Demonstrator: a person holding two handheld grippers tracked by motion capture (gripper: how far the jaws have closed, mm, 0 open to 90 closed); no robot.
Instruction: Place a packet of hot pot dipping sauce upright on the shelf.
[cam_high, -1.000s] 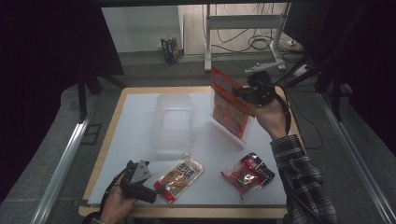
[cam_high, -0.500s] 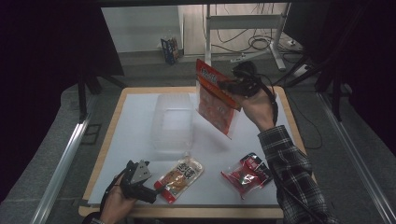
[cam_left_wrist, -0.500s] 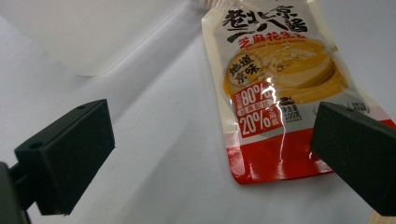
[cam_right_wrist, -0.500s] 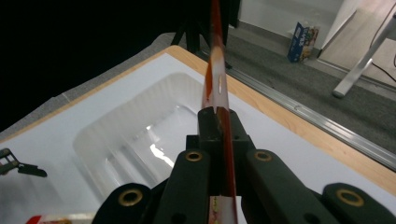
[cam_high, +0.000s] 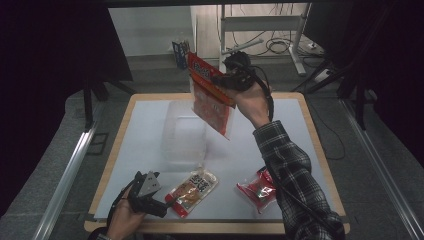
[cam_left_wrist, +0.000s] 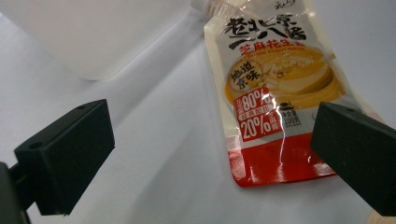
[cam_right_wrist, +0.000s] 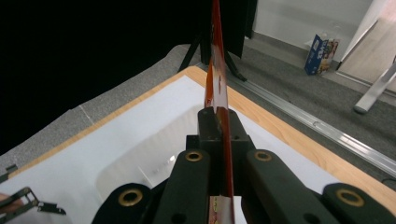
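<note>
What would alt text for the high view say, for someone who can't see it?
The right tongs hold a red snack bag in the air above a clear plastic box on a white table. The left tongs rest open at the near edge beside a sauce pouch; a small red packet lies to its right.

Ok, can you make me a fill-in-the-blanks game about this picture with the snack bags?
1. The right gripper holds the big orange bag up in the ___.
2. The clear plastic box has ___ inside it.
3. The left gripper sits near the table's front edge with its jaws ___.
4. The sauce pouch lies ___ on the white table.

Missing words: air; nothing; open; flat
</note>
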